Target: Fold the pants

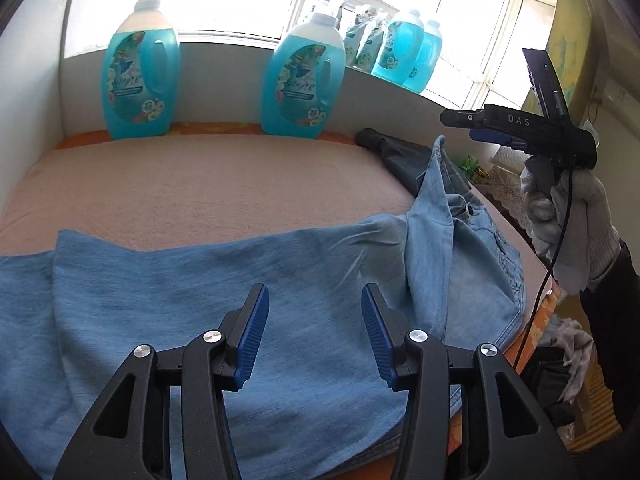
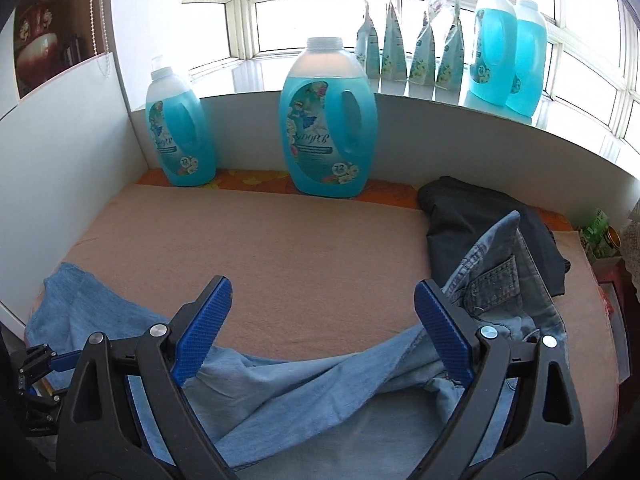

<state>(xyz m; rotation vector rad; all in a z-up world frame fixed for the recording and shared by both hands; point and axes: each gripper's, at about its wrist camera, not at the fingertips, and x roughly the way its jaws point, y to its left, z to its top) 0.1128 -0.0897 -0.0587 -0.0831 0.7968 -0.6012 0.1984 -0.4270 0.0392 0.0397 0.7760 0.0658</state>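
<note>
The left gripper [image 1: 315, 336] hung over the jeans [image 1: 248, 280], jaws apart, nothing between them. The right gripper [image 2: 323, 328] was wide open and empty too, above the near edge of the pink mat [image 2: 280, 248]. The jeans lay along that near edge, legs toward nine o'clock, waist bunched up at three o'clock. A dark cloth [image 2: 480, 216] sat behind the waist at two o'clock. Two blue bottles [image 2: 328, 132] stood at twelve o'clock by the wall.
</note>
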